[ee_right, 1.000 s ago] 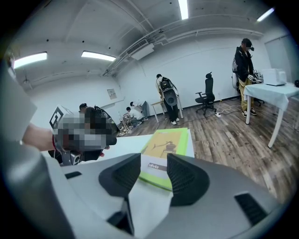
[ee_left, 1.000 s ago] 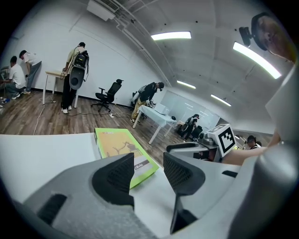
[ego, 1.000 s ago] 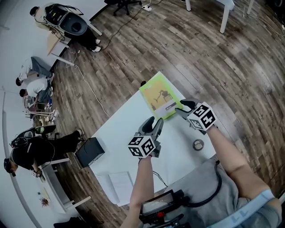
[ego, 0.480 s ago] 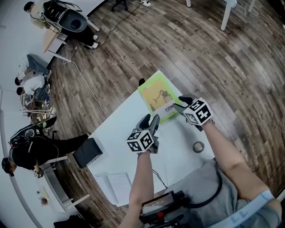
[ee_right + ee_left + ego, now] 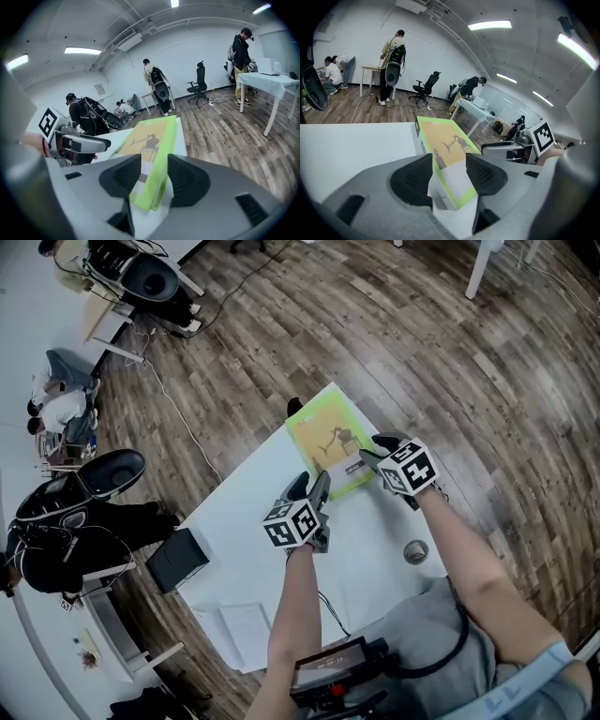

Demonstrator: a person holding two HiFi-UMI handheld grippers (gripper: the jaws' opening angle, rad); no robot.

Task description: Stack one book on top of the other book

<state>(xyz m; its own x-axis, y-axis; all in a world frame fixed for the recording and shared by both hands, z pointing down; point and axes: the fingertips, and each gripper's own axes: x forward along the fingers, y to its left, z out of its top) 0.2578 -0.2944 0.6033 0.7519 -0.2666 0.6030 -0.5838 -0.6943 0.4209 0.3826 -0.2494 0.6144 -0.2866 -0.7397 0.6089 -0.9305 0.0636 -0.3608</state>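
At the desk's far corner, a green book sits ahead of both grippers

Across the white desk (image 5: 253, 521) the green book (image 5: 330, 442) lies flat, its far end at the desk's corner and its near end toward me. From the side it looks thick, and I cannot tell whether that is one volume or a second one lying under it. I judge it stiff and flat, with some weight, and the glossy cover is likely slick, so a pinch on the face alone would slip. Better to take it by its thickness at the two near corners, one gripper on each, so it lifts level and does not fan open. The left gripper (image 5: 311, 486) hangs at the near left corner. Its fingers (image 5: 412, 180) have just been opening, and the corner shows between them untouched. The right gripper (image 5: 375, 450) sits at the near right corner, fingers (image 5: 187, 178) apart with the book's edge between them, not pressing. A small tape roll (image 5: 416, 550) lies well apart, nearer to me
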